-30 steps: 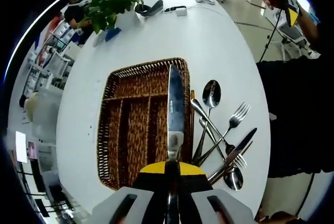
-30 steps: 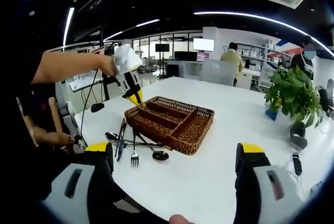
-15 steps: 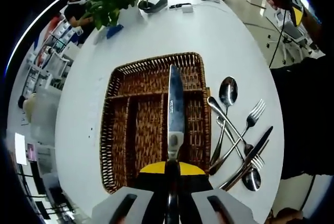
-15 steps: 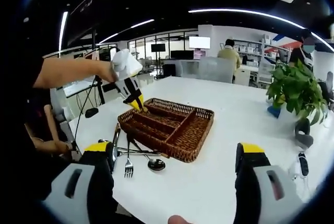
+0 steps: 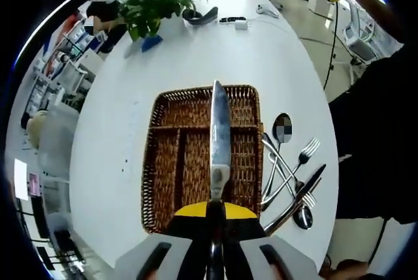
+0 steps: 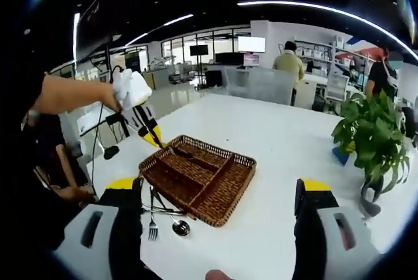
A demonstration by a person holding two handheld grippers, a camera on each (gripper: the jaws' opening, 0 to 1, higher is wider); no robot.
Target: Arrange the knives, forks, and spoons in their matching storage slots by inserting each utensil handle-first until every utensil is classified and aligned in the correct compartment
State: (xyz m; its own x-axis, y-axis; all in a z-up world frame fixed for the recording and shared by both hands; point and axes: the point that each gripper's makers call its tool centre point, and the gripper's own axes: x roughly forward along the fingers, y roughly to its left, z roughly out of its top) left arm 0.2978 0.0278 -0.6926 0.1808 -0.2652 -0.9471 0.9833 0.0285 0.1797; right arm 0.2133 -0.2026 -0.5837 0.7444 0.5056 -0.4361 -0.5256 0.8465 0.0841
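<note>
Now L gripper (image 5: 213, 254) pinching knife (image 5: 219, 138) over wicker tray (image 5: 168, 162); R gripper (image 6: 219, 211) spread, no legible writing.

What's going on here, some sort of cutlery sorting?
Yes. A person is working with two handheld grippers. The left gripper is shut on a knife, held blade-forward over the wicker tray. The right gripper is open, empty, and back from the tray. More spoons, forks and a knife lie piled on the white table beside the tray.

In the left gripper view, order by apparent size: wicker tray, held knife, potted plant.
1. Wicker tray, clearly largest.
2. Held knife, enlarged by nearness to the camera.
3. Potted plant, looking smallest, but farthest, so its true rank is unsure.
</note>
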